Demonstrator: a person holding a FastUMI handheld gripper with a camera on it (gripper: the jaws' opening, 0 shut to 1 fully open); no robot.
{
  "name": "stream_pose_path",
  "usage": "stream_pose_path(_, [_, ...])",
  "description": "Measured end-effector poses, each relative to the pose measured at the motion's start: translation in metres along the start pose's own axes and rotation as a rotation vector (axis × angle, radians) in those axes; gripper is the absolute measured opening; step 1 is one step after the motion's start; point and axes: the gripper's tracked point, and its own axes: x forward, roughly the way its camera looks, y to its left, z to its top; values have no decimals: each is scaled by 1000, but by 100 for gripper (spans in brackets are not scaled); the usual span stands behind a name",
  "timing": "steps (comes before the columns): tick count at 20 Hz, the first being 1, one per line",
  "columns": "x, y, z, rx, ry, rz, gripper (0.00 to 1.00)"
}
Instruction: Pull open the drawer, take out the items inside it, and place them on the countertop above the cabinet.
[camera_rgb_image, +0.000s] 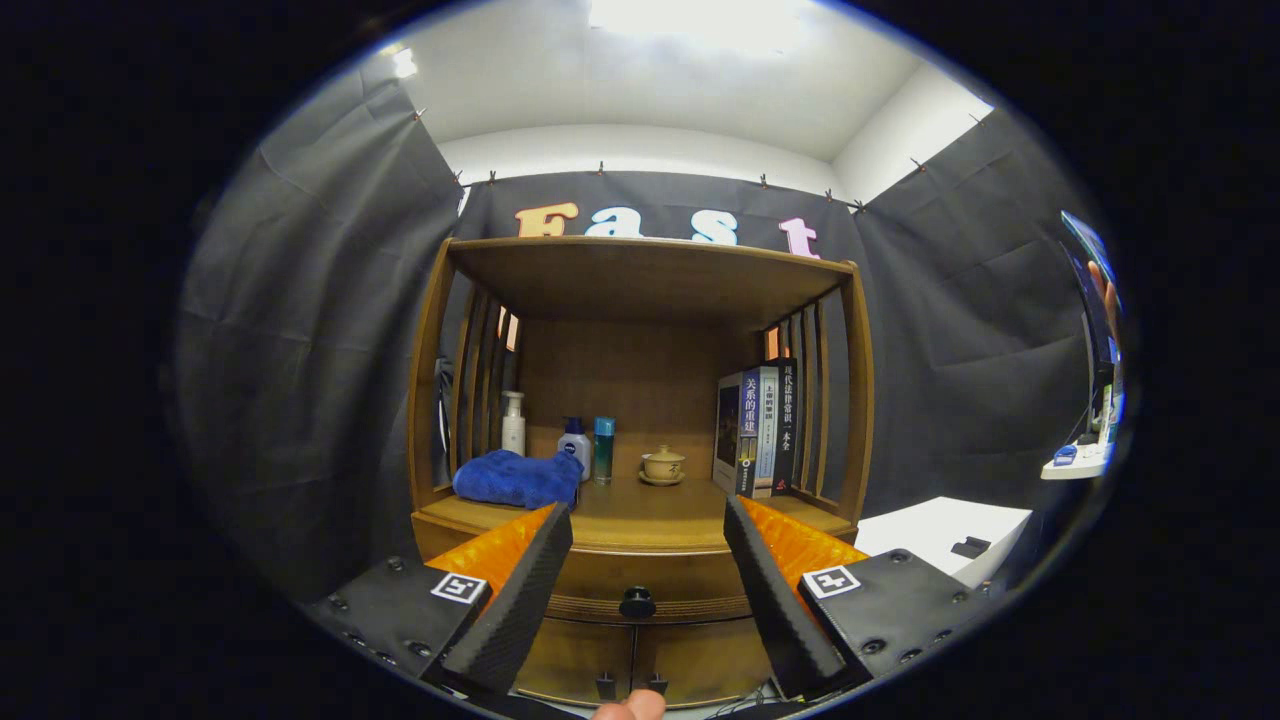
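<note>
Gripper (648, 540) held wide, nothing between the fingers; drawer (640, 578) shut, its knob (637, 602) centred in the gap and some way ahead of the tips. Judgement: advance straight and level until the knob sits between the pads, close fully on it, then pull straight back, not upward. Countertop (650, 500) beyond the tips carries a towel (518, 478) on the left; centre is free for items.

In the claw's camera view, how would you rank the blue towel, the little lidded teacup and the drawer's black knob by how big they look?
1. Blue towel, clearly largest.
2. Lidded teacup and black knob look about alike; the knob is nearer the camera, so I won't rank them.

The open claw frames the knob.
</note>
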Motion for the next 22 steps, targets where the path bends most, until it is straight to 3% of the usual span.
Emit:
stream_pose_path(13, [19,-1,-21,-28,20,-10,98])
stream_pose_path(22, [87,-9,-124,-2,124,-33,99])
